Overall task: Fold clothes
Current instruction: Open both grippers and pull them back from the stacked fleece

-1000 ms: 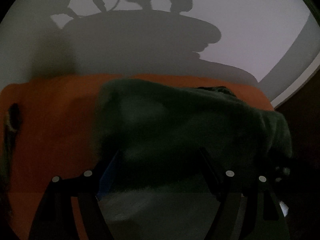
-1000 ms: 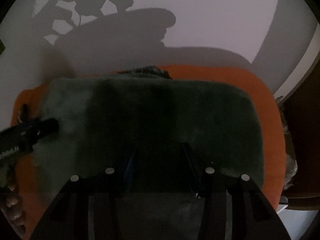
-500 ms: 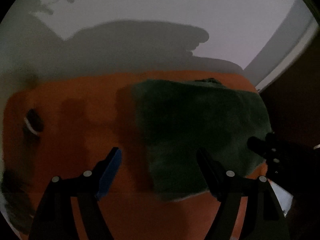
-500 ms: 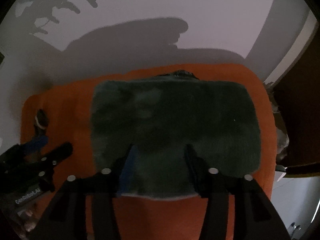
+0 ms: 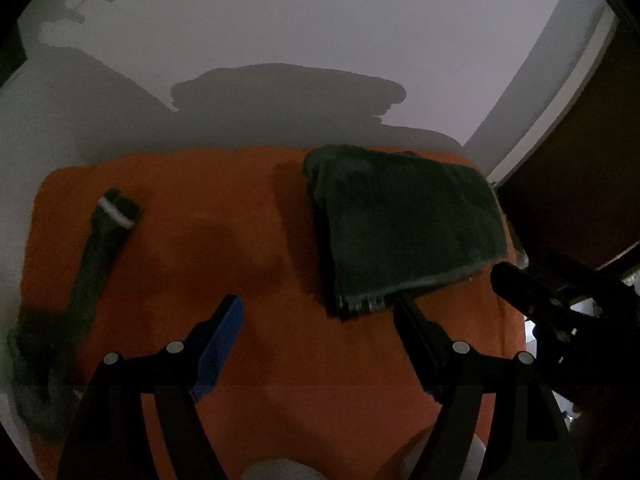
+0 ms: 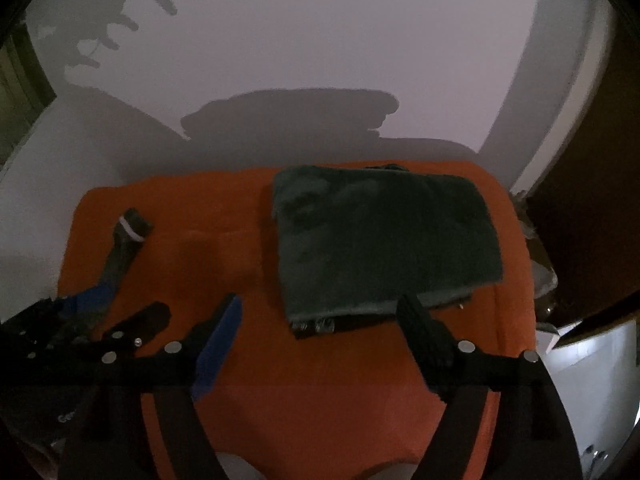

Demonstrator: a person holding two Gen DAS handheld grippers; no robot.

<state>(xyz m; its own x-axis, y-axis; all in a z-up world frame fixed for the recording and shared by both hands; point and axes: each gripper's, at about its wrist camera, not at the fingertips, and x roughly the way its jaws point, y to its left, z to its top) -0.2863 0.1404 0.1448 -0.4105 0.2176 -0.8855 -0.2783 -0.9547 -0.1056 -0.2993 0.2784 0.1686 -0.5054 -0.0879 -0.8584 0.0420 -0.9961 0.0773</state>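
Left claw (image 5: 316, 312) wide, empty; right claw (image 6: 320, 312) opening, empty, both above orange cloth-covered desk (image 6: 360, 380). Folded dark green fleece garment (image 6: 384, 240) lies flat, right-rear. Dark sock with white band (image 6: 128, 248) left: likely next; grip both ends, fold evenly.

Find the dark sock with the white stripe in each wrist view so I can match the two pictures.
Left wrist view: the sock lies at the far left, on the orange cloth.
Right wrist view: the sock lies left of centre, just beyond the left gripper.
Shared landmark: the folded dark green garment, lying to the sock's right on the same cloth.
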